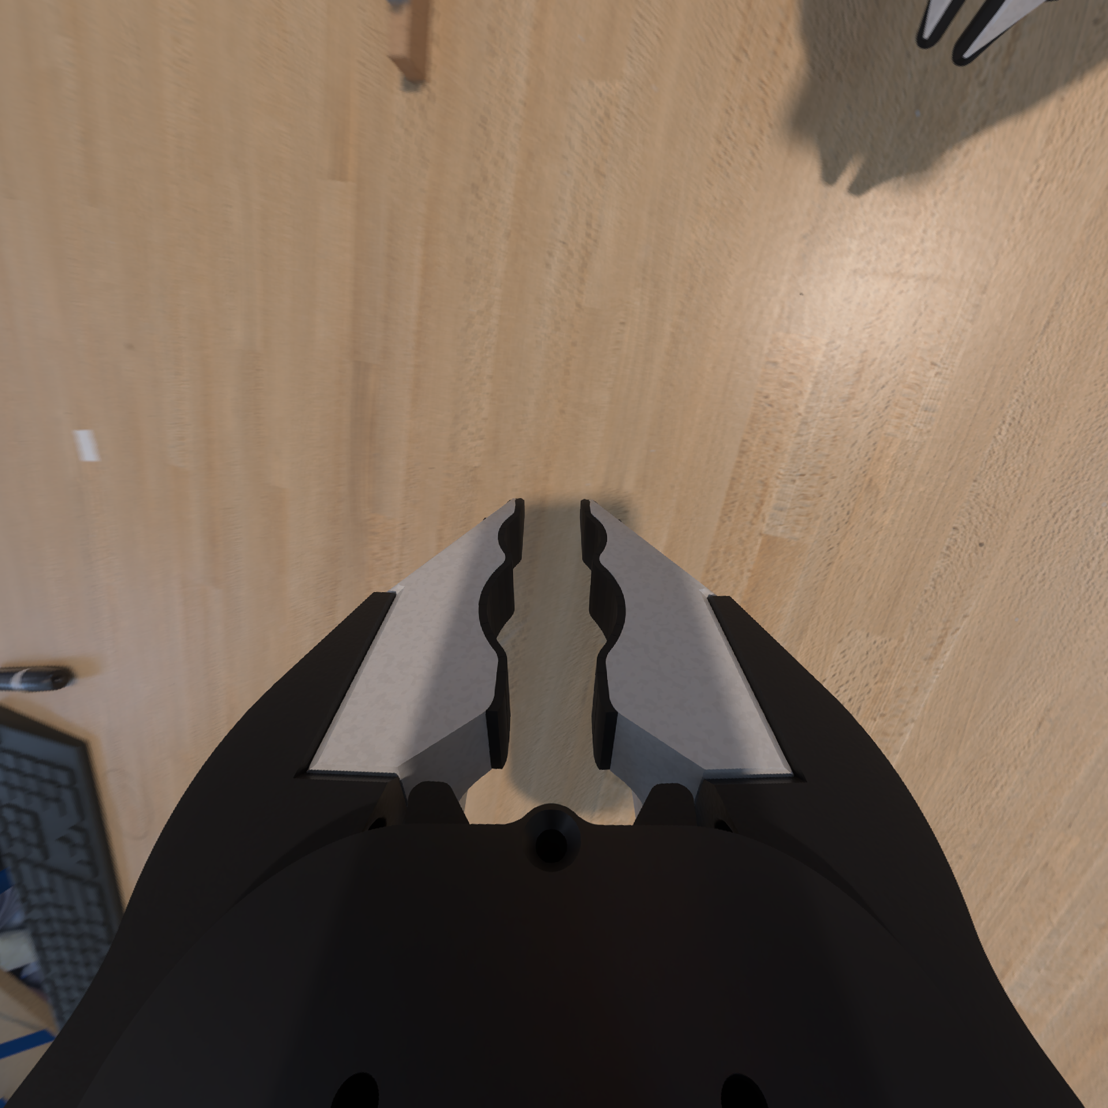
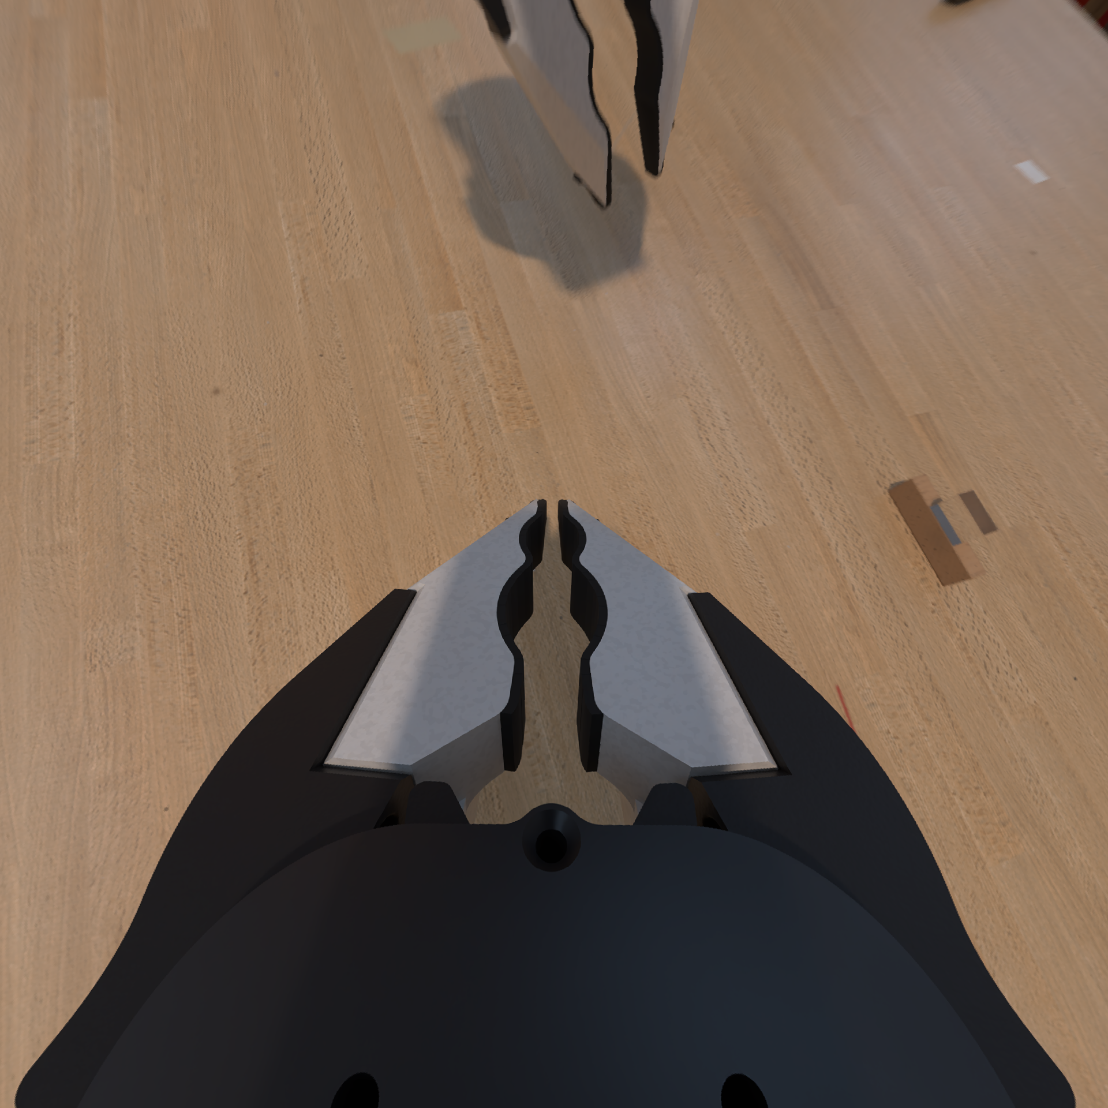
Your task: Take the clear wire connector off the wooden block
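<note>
The wooden block (image 2: 926,533) lies on the table to the right of my right gripper (image 2: 552,503). The small clear wire connector (image 2: 944,520) sits in the block's notch. The right gripper's jaws are almost touching and hold nothing. In the left wrist view the block (image 1: 414,42) is far ahead at the top edge, with the connector too small to make out. My left gripper (image 1: 551,503) hovers low over bare table, its jaws slightly apart and empty. It also shows in the right wrist view (image 2: 628,186), and the right gripper shows in the left wrist view (image 1: 944,51).
The wooden tabletop (image 2: 300,360) fills both views. A small white scrap (image 1: 87,445) lies on it and also shows in the right wrist view (image 2: 1031,172). A dark keyboard (image 1: 42,839) and a dark pen-like object (image 1: 36,677) sit at the left wrist view's lower left.
</note>
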{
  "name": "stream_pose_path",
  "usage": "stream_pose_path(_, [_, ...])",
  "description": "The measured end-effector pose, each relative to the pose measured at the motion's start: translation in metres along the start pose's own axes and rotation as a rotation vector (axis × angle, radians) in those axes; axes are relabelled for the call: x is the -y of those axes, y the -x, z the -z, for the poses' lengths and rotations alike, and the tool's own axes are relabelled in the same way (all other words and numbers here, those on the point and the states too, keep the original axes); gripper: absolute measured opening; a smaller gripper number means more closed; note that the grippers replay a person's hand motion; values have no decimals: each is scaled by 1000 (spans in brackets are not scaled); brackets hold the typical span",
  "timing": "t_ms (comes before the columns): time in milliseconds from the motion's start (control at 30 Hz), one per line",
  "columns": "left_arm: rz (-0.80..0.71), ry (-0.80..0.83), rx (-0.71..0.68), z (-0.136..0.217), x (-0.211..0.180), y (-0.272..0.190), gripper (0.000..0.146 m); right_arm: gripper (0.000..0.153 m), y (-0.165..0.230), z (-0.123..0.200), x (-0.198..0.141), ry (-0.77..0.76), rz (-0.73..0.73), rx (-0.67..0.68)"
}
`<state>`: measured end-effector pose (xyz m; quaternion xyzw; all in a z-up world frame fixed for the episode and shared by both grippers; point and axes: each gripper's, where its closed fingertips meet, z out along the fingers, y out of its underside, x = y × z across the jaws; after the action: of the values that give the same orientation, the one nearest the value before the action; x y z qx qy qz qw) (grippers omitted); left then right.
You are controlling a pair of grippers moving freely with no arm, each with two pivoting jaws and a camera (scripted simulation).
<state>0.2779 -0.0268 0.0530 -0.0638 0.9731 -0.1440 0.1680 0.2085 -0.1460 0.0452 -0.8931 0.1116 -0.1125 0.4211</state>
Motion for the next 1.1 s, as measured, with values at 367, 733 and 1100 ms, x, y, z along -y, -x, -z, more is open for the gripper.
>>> stream_pose_path(367, [-118,-159,-20,23,123,60,16,1,-6,3,-15,-75,-14,-28])
stream_pose_path(733, [-91,134,-243,-86,146,58,22,1,-5,6,-17,-81,-7,-35])
stream_pose_path(1100, [-85,170,-258,-105,151,59,8,0,-6,11,-13,-123,-41,-5])
